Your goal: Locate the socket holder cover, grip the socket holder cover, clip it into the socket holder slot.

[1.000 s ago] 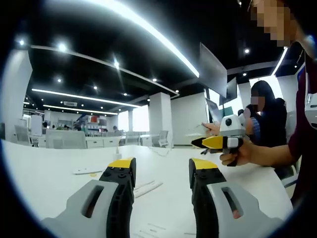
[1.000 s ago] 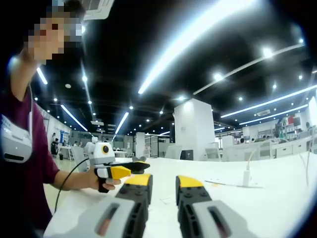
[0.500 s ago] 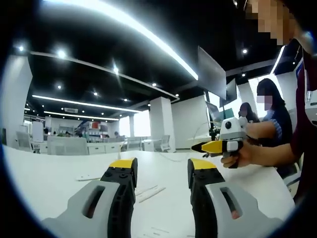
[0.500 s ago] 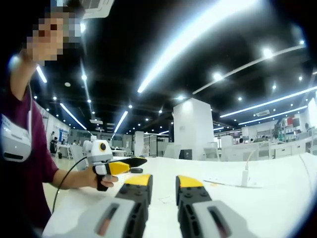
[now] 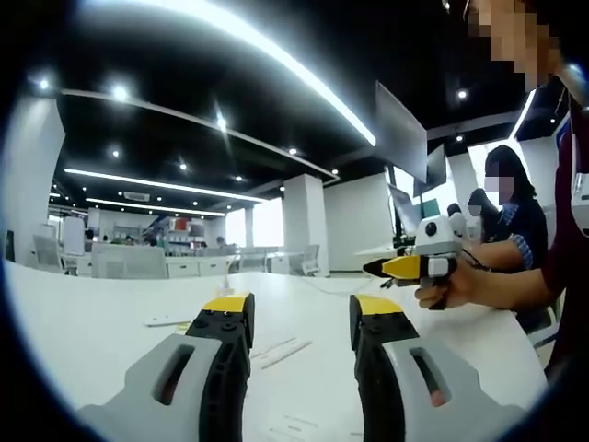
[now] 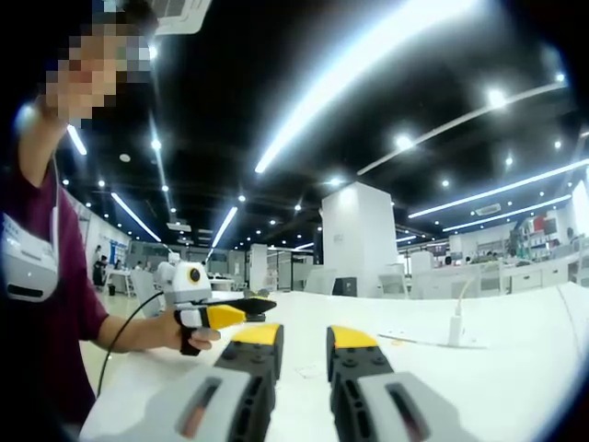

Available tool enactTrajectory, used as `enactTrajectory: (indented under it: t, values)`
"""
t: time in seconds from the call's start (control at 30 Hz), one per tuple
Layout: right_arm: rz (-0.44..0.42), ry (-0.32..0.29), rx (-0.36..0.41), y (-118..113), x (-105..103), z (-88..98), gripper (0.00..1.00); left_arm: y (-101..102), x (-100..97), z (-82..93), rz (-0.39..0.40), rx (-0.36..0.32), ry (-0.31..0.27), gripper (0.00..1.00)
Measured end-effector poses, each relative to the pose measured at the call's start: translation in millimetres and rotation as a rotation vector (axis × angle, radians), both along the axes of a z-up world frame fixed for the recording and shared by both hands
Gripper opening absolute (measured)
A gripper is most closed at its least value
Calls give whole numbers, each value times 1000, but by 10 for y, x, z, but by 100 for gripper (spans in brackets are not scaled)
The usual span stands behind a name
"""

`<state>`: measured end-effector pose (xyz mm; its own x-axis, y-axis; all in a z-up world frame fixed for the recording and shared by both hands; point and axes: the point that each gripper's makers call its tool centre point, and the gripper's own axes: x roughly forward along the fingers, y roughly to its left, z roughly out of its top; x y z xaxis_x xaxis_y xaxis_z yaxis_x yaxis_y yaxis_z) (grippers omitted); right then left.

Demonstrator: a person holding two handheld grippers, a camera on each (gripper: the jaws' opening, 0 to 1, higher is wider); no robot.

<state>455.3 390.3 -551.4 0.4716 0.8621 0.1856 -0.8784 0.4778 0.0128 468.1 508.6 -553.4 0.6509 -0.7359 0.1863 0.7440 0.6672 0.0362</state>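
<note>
My left gripper (image 5: pixel 299 309) hovers low over a white table (image 5: pixel 83 322), jaws apart with nothing between them. Just beyond its tips lie thin white strips (image 5: pixel 282 350), and a flat white piece (image 5: pixel 169 321) lies further left; I cannot tell which is the socket holder cover. My right gripper (image 6: pixel 305 336) also hangs over the table (image 6: pixel 515 368), open and empty. Each gripper appears in the other's view, held in a person's hand: the right gripper (image 5: pixel 411 266) at the right side, the left gripper (image 6: pixel 219 315) at the left side.
A white plug block with a cable (image 6: pixel 455 328) stands on the table ahead of my right gripper, on a flat white piece (image 6: pixel 425 341). The person holding the grippers (image 6: pixel 37 276) stands at the table's edge. Another seated person (image 5: pixel 508 221) is behind. Desks and chairs (image 5: pixel 120 262) fill the far room.
Both views have wobbled slightly with the hands. The left gripper's tip dipped back level in the right gripper view. Both pairs of jaws keep the same gap.
</note>
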Motion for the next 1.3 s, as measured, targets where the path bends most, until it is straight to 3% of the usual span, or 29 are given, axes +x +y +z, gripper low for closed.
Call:
enactTrajectory:
  t: [1.3]
  values:
    - [-8,11,-5,4,40,-35,21,-30,0,-61,-20,7,21,43]
